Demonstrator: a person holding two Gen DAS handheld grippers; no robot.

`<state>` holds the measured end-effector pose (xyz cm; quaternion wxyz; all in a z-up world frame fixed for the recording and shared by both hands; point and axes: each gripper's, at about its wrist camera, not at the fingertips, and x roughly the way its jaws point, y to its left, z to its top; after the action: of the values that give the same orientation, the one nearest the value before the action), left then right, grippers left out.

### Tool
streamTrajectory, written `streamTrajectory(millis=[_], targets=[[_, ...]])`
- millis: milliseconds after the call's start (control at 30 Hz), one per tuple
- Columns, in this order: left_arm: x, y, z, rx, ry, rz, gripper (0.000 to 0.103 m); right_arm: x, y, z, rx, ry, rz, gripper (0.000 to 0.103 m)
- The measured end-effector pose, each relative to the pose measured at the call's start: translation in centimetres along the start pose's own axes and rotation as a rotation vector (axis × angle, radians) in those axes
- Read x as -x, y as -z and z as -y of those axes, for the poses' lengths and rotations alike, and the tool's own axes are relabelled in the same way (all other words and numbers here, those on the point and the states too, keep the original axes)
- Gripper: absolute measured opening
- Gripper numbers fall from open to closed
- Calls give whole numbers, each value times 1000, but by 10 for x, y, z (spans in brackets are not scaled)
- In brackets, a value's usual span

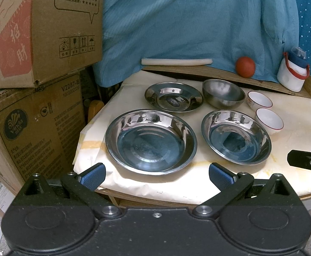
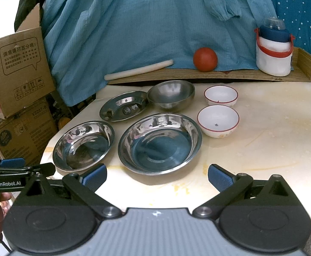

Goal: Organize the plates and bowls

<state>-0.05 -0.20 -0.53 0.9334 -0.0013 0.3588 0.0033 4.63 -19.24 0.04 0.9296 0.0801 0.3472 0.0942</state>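
Cardboard boxes are stacked at the far left, off the table edge. Taking the large steel plate as the landmark: to its left lies a second steel plate, close but apart from it. Behind and left of the landmark sits a shallower steel dish, its rim meeting the steel bowl, which stands directly behind the landmark. Right of the landmark, just beside its rim, is a white bowl with a red rim; a second white bowl sits behind that one, near the steel bowl. On the wooden ledge beyond the landmark lie a white stick, a red ball and, furthest right, a white bottle with a blue cap, all against blue cloth.

The left gripper hangs in front of the second plate with its fingers spread wide, holding nothing. The right gripper hangs in front of the landmark plate, fingers likewise wide apart and empty.
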Motion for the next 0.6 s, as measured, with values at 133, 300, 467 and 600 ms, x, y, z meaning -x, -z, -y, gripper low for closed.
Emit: streamTrajectory(millis=[133,300,467,600], targets=[[0,0,0,1,0,0,102,0,0,0,0,0,0,103],[0,0,-2,1,-1,-2,102,0,-1,0,-1,0,-2,103],[-3,-1,-4,1,-2,-7,102,0,-1,0,-1,0,-2,103],[-3,-1,-3,2,-2,-7,102,-1,-1,0,-1,0,-2,103]])
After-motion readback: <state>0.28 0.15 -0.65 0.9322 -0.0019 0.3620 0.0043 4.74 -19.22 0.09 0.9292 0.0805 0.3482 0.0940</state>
